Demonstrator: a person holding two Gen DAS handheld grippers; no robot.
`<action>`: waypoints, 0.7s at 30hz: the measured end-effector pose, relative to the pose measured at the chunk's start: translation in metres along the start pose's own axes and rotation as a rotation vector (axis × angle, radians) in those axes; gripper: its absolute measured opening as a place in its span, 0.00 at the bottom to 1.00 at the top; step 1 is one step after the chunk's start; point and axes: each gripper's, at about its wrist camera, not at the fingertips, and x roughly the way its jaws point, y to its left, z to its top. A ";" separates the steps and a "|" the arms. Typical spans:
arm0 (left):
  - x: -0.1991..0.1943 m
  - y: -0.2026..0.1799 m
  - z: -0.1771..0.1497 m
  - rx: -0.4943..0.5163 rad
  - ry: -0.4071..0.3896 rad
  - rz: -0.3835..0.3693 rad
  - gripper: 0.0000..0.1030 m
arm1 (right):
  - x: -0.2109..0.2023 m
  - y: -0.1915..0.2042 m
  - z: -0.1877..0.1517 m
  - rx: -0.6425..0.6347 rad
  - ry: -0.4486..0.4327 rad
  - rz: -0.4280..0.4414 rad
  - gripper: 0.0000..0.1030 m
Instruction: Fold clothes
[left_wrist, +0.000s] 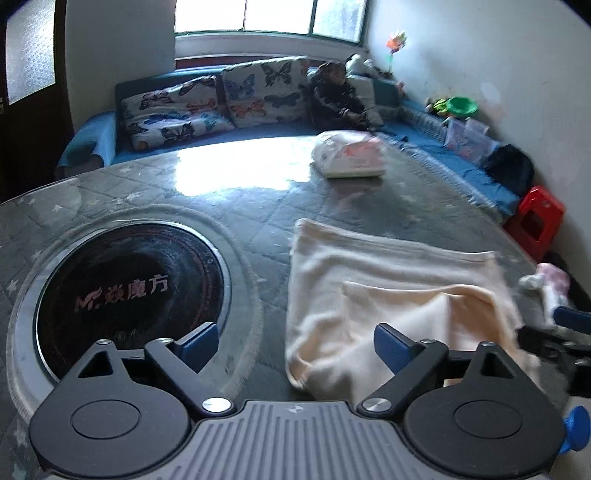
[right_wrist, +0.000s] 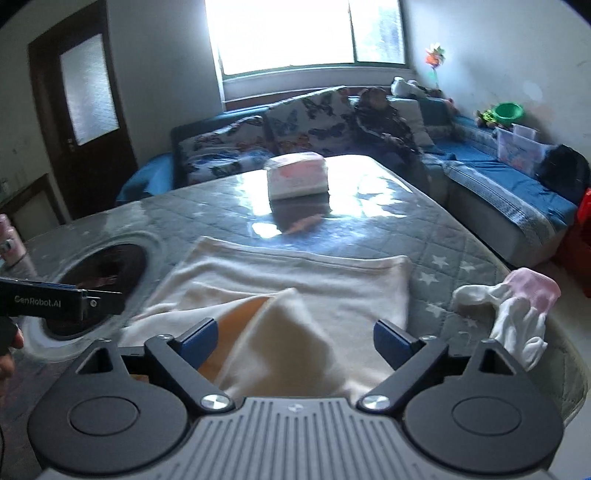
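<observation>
A cream garment (left_wrist: 388, 291) lies partly folded on the grey quilted table, with a flap turned over its near part; it also shows in the right wrist view (right_wrist: 295, 284). My left gripper (left_wrist: 295, 341) is open, its right finger over the garment's near left edge. My right gripper (right_wrist: 295, 338) is open above the garment's near folded flap. A pink and white small garment (right_wrist: 517, 310) lies crumpled at the table's right edge. The left gripper's body (right_wrist: 55, 302) shows at the left of the right wrist view.
A round black heater plate (left_wrist: 129, 295) is set in the table (left_wrist: 240, 206) at the left. A white wrapped package (left_wrist: 349, 155) sits at the far side. A blue sofa (left_wrist: 461, 155) with butterfly cushions, a seated child and a red stool (left_wrist: 537, 221) surround the table.
</observation>
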 end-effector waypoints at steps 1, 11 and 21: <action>0.009 0.000 0.001 0.005 0.011 0.001 0.87 | 0.005 -0.004 0.000 0.009 0.009 -0.007 0.88; 0.056 -0.008 -0.004 0.065 0.060 -0.012 0.45 | 0.049 -0.038 -0.006 0.089 0.086 -0.035 0.73; 0.043 0.009 -0.014 0.053 0.007 0.041 0.06 | 0.074 0.005 -0.002 -0.025 0.089 0.028 0.68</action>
